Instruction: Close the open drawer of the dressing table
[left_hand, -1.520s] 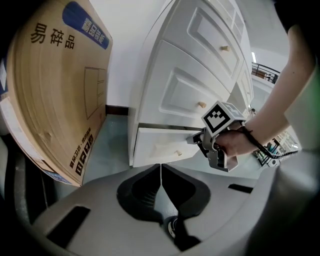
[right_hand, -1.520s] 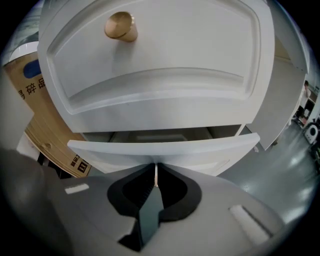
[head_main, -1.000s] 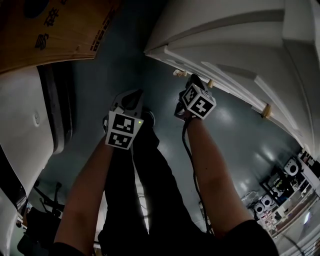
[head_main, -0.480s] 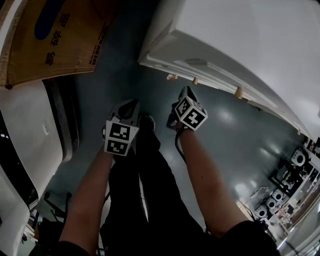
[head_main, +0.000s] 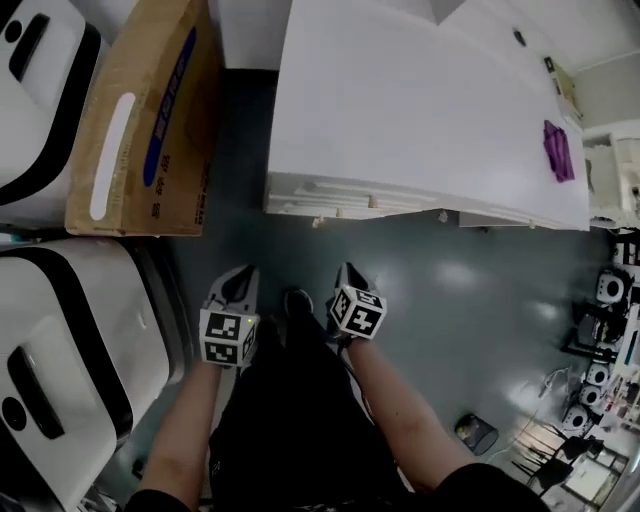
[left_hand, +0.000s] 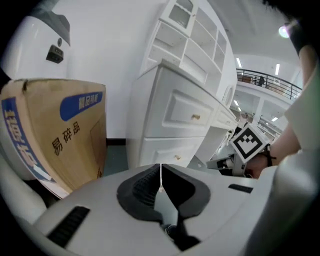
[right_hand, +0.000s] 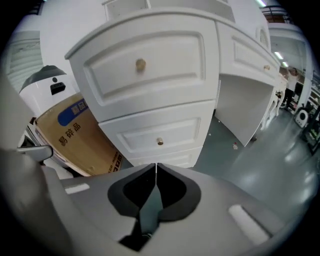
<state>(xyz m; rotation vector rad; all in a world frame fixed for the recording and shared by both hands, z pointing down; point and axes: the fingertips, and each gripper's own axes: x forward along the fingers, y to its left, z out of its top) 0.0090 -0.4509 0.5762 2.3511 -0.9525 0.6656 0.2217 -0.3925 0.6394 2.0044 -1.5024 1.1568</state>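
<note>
Drawers of the white panelled wooden dressing table (head_main: 400, 100) stand ahead of our fingers, untouched; the lower white drawer (right_hand: 185, 132), beyond the right fingers, looks flush with its frame. Left gripper (left_hand: 160, 177) and right gripper (right_hand: 156, 172) both have fingers pressed together, holding nothing. We judge only checking remains: for any gap, push squarely beside the round brass knob (right_hand: 159, 142).

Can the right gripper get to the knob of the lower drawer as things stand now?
Probably yes. The right gripper faces the lower drawer knob and nothing stands between them; the cardboard box is off to the side. Its jaws are shut and empty.
</note>
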